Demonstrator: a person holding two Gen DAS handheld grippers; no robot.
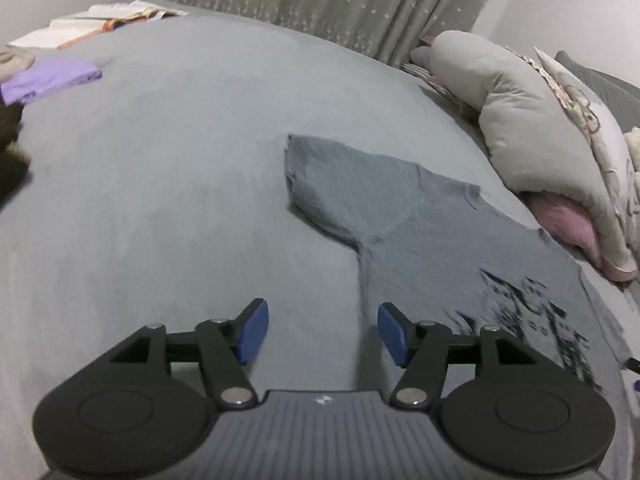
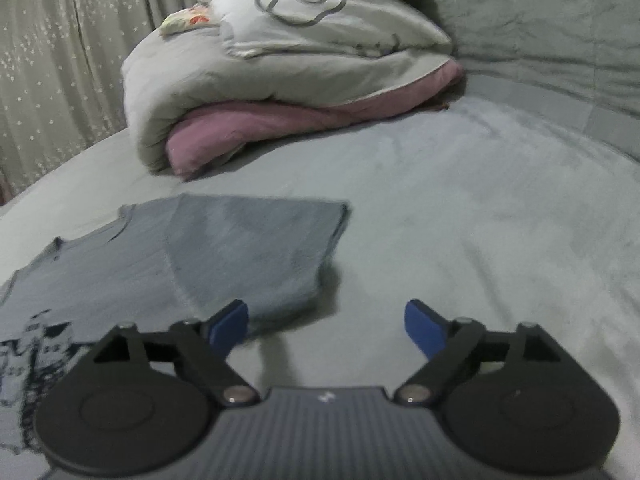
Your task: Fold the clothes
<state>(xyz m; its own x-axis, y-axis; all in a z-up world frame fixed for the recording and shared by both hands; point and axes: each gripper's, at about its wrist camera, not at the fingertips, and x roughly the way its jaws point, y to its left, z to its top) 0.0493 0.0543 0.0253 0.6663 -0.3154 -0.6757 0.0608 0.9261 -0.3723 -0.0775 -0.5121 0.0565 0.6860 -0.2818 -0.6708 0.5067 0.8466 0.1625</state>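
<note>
Bed [image 1: 160, 168] with soft grey brushed sheet, slightly rumpled, fills both views. On it lies the grey T-shirt [image 1: 420, 216], spread flat print-side up, both short sleeves out to the sides; dark blocky print [image 1: 532, 320] on the chest. Thin knit, limp, ribbed collar and hemmed sleeve edges. It fits either a shirt laid out for folding or one opened back up; can't settle which.

Bulky folded duvet [image 2: 280, 64], grey quilted over a pink layer, sits near the collar end, apart from the shirt. Lilac folded garment [image 1: 52, 78] at the far left edge, well apart. Star-dotted curtain [image 1: 340, 0] behind.

Left hand-held gripper [image 1: 323, 330] hovers with blue pads wide apart, holding nothing, near the shirt's side seam under the left sleeve [image 1: 320, 176]. Right hand-held gripper [image 2: 326, 330] likewise spread and empty, just short of the right sleeve [image 2: 264, 248].

Judgement: for a clean sleeve fold, pinch the hem edge only, not the sheet beneath; lift low, lay both sides symmetrically, smooth out slack.
</note>
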